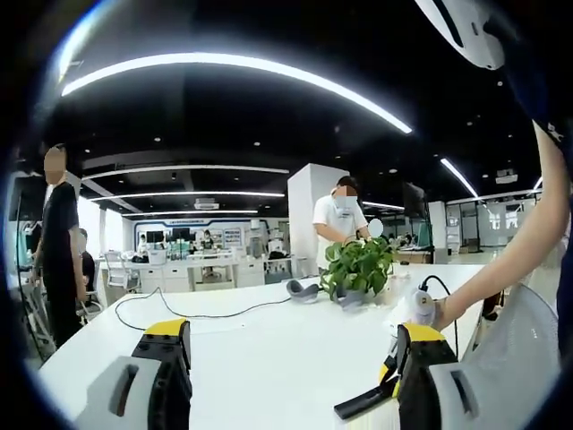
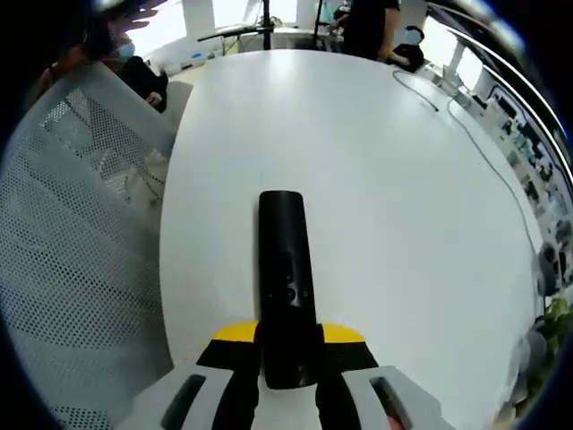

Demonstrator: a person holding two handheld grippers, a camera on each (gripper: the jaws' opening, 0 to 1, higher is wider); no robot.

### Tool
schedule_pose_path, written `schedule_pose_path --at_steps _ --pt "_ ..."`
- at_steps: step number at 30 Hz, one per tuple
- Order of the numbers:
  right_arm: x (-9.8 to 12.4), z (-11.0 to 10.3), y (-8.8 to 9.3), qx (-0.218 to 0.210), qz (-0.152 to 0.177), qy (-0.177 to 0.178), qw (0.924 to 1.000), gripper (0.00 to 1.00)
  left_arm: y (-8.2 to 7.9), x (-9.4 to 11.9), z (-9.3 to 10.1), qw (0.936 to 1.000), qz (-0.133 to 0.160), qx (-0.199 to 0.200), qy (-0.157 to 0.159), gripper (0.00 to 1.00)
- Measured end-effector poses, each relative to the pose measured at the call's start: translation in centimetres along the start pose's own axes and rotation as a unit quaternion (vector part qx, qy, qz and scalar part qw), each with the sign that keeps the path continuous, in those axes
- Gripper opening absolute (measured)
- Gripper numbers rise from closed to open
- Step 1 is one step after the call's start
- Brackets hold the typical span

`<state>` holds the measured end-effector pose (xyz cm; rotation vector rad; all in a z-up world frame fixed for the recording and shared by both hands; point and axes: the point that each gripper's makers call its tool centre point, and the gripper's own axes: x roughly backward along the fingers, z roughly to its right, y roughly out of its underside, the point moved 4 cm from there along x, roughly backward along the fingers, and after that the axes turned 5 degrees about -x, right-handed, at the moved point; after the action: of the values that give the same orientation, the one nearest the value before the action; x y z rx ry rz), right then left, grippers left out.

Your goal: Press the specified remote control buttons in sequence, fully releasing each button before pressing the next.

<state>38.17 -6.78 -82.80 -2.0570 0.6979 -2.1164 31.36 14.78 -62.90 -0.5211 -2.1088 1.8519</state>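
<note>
A long black remote control (image 2: 286,260) points away from me over the white table (image 2: 385,179), its buttons facing up. My right gripper (image 2: 288,348) is shut on its near end, with the yellow-tipped jaws pressed against both sides. My left gripper (image 1: 294,339) is open above the table (image 1: 260,358), its jaws far apart with nothing between them. Low beside its right jaw lies a slanted black bar (image 1: 361,405); I cannot tell whether it is the remote. A person's arm (image 1: 510,251) reaches in from the right.
A potted green plant (image 1: 358,267) stands far across the table, with a grey headset (image 1: 301,290) and a black cable (image 1: 206,313) beside it. A white perforated chair back (image 2: 81,233) sits along the table's edge. People stand among desks beyond the table.
</note>
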Motion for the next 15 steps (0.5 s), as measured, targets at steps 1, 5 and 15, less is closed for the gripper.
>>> schedule_pose_path --at_steps 1,5,15 --pt "0.0 0.1 0.0 0.001 -0.001 0.0 1.0 0.21 0.0 0.0 0.0 1.0 0.0 -0.001 0.0 1.0" --pt "-0.1 0.5 -0.2 0.007 -0.003 0.0 1.0 0.21 0.2 0.0 0.0 1.0 -0.004 -0.002 -0.001 1.0" --pt "-0.2 1.5 -0.5 0.018 -0.01 -0.003 0.9998 0.21 0.5 0.0 -0.1 1.0 -0.008 -0.002 -0.002 1.0"
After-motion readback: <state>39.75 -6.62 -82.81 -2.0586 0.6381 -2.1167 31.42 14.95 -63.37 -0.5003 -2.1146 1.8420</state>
